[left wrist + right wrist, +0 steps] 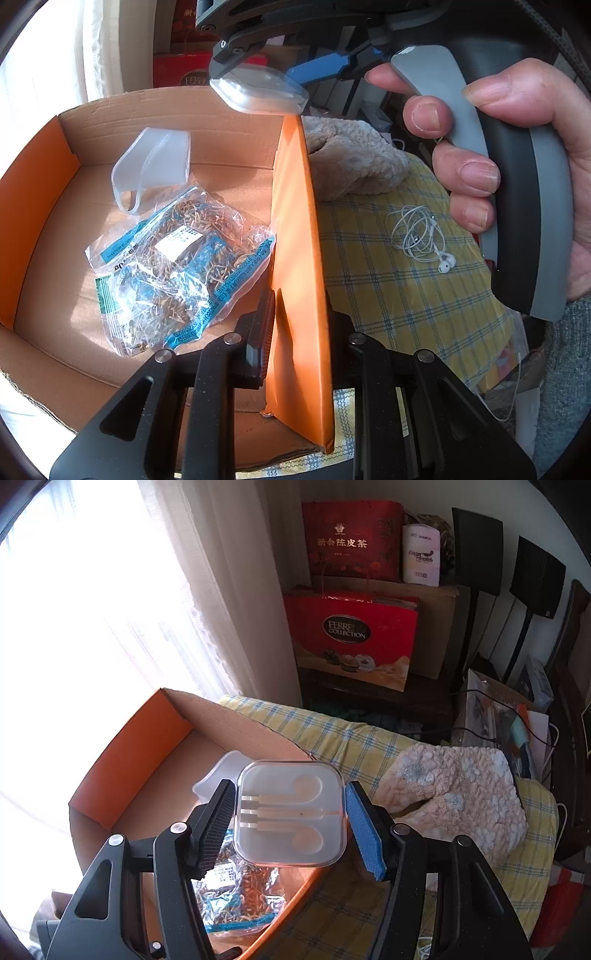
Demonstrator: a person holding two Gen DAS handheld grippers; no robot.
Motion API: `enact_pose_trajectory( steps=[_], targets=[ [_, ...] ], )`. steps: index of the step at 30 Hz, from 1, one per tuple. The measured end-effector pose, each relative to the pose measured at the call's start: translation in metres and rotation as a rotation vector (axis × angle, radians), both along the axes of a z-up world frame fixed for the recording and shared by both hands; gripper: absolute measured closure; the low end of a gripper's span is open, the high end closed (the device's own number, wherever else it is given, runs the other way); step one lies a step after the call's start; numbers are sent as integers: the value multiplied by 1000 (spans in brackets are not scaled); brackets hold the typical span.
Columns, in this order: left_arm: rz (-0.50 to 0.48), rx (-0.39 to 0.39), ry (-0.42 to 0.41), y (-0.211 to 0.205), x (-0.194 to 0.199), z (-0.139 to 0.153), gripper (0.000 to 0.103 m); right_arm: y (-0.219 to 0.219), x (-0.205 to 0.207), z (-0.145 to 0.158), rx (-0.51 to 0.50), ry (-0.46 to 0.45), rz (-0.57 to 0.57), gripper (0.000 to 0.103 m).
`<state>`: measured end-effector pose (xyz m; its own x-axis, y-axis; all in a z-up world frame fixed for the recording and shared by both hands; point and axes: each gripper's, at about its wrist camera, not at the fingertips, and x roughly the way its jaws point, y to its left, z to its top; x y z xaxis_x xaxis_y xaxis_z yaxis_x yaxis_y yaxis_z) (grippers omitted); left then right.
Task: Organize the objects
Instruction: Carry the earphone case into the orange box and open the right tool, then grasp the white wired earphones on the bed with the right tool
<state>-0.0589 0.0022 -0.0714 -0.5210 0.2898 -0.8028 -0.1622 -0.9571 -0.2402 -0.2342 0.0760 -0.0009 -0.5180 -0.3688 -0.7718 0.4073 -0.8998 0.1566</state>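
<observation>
My left gripper (299,332) is shut on the orange side wall (295,258) of an open cardboard box (55,206). Inside the box lie clear snack bags (173,266) and a translucent white plastic cup (155,166). My right gripper (291,819) is shut on a clear plastic earphone case (291,816) and holds it above the box's right wall; the case also shows in the left wrist view (258,92). White earphones (421,236) lie coiled on the yellow plaid cloth (406,295) to the right of the box.
A fluffy beige cloth (454,794) lies on the plaid cloth beside the box. Red gift bags (351,635) and a carton stand behind, by the curtain (221,590). Cables and clutter sit at the far right.
</observation>
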Motion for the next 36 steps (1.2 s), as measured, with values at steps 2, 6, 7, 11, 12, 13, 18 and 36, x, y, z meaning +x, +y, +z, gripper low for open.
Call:
enact_pose_trajectory(
  steps=[2,6,7,11,12,13,18,36],
  targets=[
    [-1,4,-2,0,0,0,83,-3,-3,-5,14,-1,7,40],
    [-5,7,-6,-1,-2,1,83,-6,-9,-15,47,-13,-1,40],
    [-7,7,-6,-1,-2,1,83,-6,-10,-16,47,-14,-4,40],
    [-10,5,-10,0,-3,0,83,-2,-10,-17,17,-19,-8,40],
    [-10,4,-9,0,-3,0,83,0,-9,-16,14,-19,-12,40],
    [-9,5,-10,-1,-4,0,83,1,-8,-14,10,-15,-13,40],
    [-11,8,-13,-1,-6,0,83,15,3,-2,3,-4,-39,40],
    [-6,16,-32,-10,-30,0,83,115,54,-1,52,-3,-200,40]
  ],
)
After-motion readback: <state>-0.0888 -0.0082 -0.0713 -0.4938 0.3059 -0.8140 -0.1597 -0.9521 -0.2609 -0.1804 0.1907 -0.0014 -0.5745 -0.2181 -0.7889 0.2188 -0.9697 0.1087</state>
